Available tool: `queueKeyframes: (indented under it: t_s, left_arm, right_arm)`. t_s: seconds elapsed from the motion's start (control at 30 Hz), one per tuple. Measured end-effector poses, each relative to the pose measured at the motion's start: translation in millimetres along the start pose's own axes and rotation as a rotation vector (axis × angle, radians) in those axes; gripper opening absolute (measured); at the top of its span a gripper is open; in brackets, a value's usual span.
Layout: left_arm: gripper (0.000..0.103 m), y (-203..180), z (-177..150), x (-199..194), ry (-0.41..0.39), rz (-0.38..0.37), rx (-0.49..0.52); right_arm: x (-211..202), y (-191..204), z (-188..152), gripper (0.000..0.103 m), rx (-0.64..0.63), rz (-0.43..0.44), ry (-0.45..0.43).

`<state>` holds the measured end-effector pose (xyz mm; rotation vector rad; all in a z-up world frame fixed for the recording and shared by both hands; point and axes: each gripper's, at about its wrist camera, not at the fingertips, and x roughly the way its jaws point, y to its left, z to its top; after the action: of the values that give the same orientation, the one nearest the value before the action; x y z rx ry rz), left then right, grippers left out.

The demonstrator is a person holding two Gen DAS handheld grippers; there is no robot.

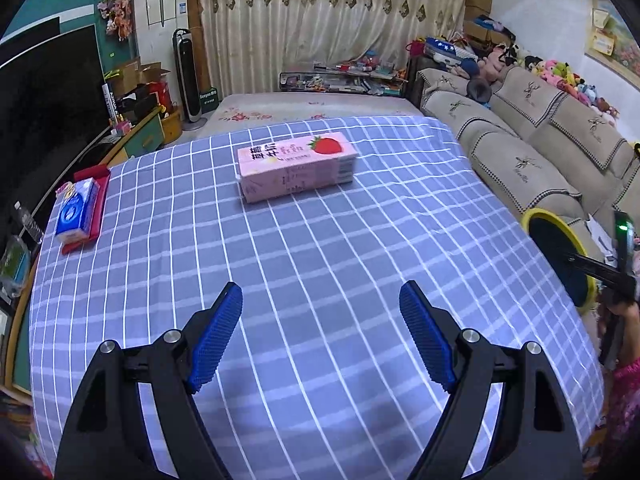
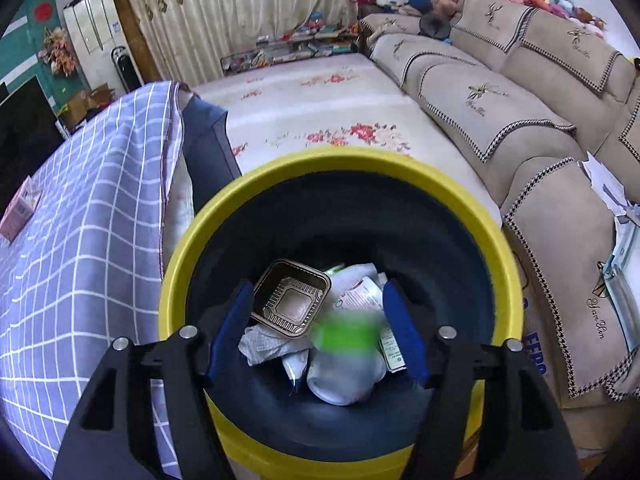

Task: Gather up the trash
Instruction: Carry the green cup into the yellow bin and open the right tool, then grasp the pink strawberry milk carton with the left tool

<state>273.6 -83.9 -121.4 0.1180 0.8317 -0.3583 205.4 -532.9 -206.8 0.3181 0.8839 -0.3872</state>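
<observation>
Right claw (image 2: 318, 330) gapes over the yellow-rimmed dark bin (image 2: 340, 168), a blurred white-and-green bottle (image 2: 344, 354) dropping free. Left claw (image 1: 320, 332) wide, empty, aimed at the pink strawberry-print carton (image 1: 296, 166) on the blue checked worktop (image 1: 320, 260), likely next.

left wrist cam angled down across the checked tablecloth (image 1: 320, 240), right wrist cam close over the yellow bin (image 2: 192, 232), both catching sofa (image 1: 520, 152) and curtains (image 1: 320, 20)

table (image 1: 320, 264): bare checked cloth up to carton (image 1: 296, 166), nothing between | far left edge: tissue pack (image 1: 76, 210) on red tray (image 1: 98, 204) | bin (image 2: 192, 240) mouth open, trash (image 2: 320, 320) low inside | sofa (image 2: 520, 128) just beside bin
</observation>
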Motion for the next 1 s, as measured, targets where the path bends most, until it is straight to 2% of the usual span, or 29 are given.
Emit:
queueKeyframes:
  t_s: [0.23, 0.4, 0.47, 0.7, 0.83, 0.93, 1.0]
  left_arm:
    - [0.08, 24, 37, 50, 0.013, 0.016, 0.056]
    - [0.08, 41, 59, 83, 0.057, 0.024, 0.058]
    - [0.08, 47, 63, 92, 0.066, 0.038, 0.047]
    - [0.08, 57, 77, 124, 0.084, 0.016, 0.063]
    - [0.08, 49, 80, 135, 0.098, -0.007, 0.103]
    - [0.08, 31, 75, 127, 0.099, -0.065, 0.114]
    - [0.08, 9, 68, 116, 0.104, -0.114, 0.157]
  right_arm:
    - [-11, 7, 6, 0.065, -0.009, -0.004, -0.04]
    - [-11, 15, 5, 0.065, -0.018, 0.005, -0.035]
    - [-12, 17, 4, 0.065, -0.022, 0.008, -0.036]
    - [-15, 20, 6, 0.065, -0.028, 0.012, -0.042]
    - [-16, 19, 4, 0.067, -0.032, 0.013, -0.041]
    - [-16, 18, 3, 0.068, -0.03, 0.015, -0.039]
    - [-14, 18, 3, 0.068, -0.026, 0.02, -0.034]
